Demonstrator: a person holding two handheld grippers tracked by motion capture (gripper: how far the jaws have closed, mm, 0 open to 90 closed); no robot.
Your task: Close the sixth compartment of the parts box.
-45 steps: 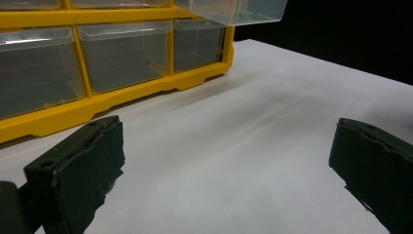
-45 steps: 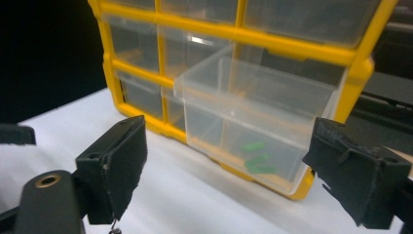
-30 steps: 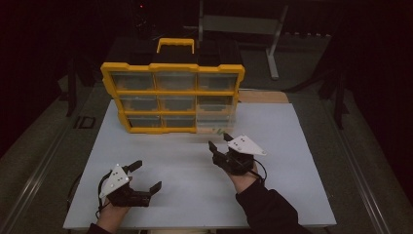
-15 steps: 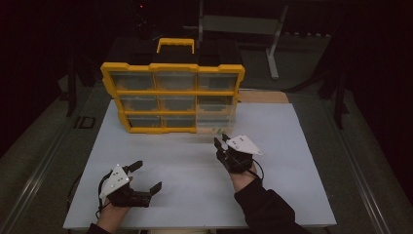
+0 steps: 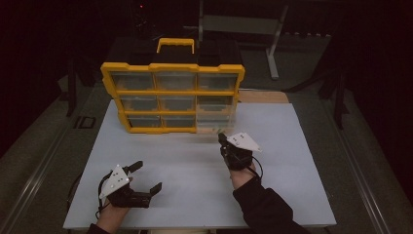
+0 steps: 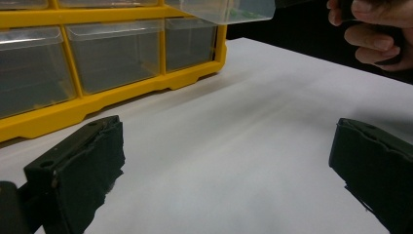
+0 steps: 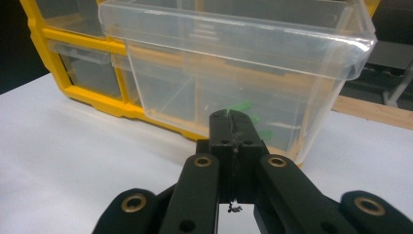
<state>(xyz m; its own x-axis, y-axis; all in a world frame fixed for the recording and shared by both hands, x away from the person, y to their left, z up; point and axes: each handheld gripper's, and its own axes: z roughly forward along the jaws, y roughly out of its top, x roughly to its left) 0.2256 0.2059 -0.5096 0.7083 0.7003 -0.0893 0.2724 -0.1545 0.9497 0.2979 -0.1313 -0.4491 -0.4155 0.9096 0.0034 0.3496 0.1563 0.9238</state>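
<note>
Standing toward the back of the white worktop [image 5: 195, 165], the yellow drawer cabinet [image 5: 173, 97] had its clear drawer [image 7: 234, 73] pulled out at the right. The right gripper [image 5: 222, 139] sat just before that drawer, jaws just closed together with nothing between them. The left gripper [image 5: 146, 178] rested well in front of the cabinet, jaws apart.
</note>
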